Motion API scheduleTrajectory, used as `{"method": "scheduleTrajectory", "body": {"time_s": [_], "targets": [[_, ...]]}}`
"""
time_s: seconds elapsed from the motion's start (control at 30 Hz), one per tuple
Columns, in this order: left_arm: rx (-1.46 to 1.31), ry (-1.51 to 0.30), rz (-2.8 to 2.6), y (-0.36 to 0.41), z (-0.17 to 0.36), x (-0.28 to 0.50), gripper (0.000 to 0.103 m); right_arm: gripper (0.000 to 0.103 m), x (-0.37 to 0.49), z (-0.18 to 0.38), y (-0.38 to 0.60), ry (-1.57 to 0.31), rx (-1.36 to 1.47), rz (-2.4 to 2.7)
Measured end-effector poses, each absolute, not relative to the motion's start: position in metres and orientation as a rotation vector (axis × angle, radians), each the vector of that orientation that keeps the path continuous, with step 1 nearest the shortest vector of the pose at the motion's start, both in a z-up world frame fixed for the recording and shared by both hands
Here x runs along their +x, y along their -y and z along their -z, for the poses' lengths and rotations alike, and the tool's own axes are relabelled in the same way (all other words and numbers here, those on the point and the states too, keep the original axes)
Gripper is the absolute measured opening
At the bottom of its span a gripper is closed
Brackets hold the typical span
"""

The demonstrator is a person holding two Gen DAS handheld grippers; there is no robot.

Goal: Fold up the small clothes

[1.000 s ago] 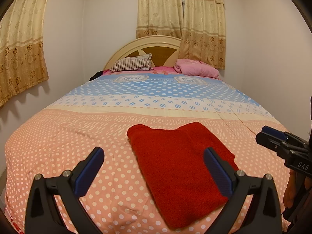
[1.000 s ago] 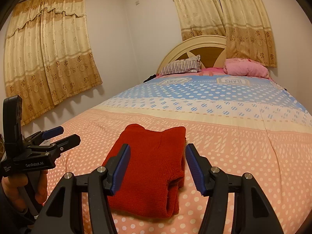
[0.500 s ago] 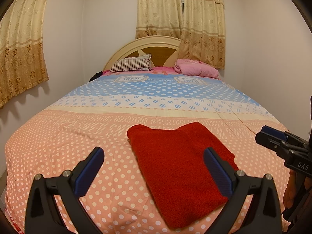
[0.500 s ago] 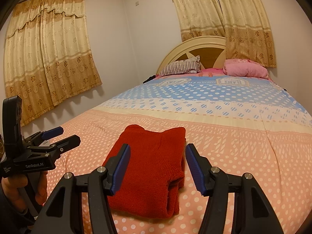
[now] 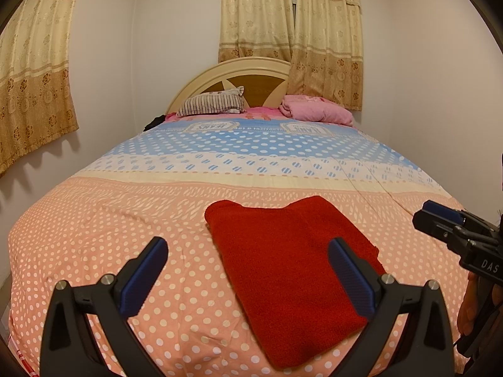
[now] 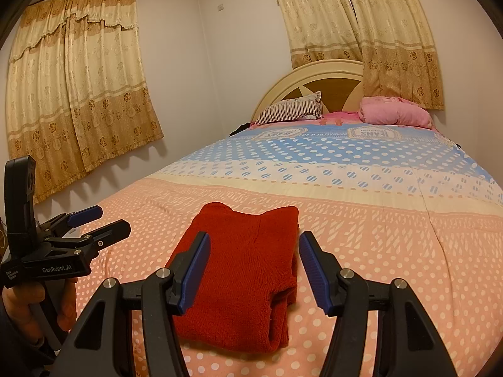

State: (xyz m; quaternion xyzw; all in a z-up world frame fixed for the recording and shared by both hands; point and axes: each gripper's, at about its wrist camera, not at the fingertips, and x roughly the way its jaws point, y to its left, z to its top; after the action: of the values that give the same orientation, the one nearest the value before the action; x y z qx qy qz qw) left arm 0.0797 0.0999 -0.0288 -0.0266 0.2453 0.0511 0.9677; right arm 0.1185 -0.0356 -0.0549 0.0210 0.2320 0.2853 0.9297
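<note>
A red knitted garment (image 5: 283,257) lies folded into a thick rectangle on the pink dotted bedspread (image 5: 94,235); it also shows in the right wrist view (image 6: 248,267). My left gripper (image 5: 246,275) is open and empty, held above the near end of the bed, its right finger over the garment's right side. My right gripper (image 6: 253,267) is open and empty, held just in front of the garment. Each gripper shows in the other's view: the right one at the right edge (image 5: 446,229), the left one at the left edge (image 6: 91,223).
The bed runs away from me to a curved wooden headboard (image 5: 248,72). A striped pillow (image 5: 213,102) and a pink pillow (image 5: 317,113) lie at the head. Curtains (image 6: 78,94) hang on the walls left and behind. A white wall (image 5: 440,94) stands close on the right.
</note>
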Motion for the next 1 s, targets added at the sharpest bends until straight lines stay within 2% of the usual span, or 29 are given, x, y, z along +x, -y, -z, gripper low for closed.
{"method": "scheduleTrajectory", "body": {"time_s": [1.0], "targets": [[-0.026, -0.500, -0.099, -0.0967, 0.0273, 0.0808, 0.103, 0.060, 0.1159, 0.0520, 0.0340, -0.452, 0.030, -0.578]]}}
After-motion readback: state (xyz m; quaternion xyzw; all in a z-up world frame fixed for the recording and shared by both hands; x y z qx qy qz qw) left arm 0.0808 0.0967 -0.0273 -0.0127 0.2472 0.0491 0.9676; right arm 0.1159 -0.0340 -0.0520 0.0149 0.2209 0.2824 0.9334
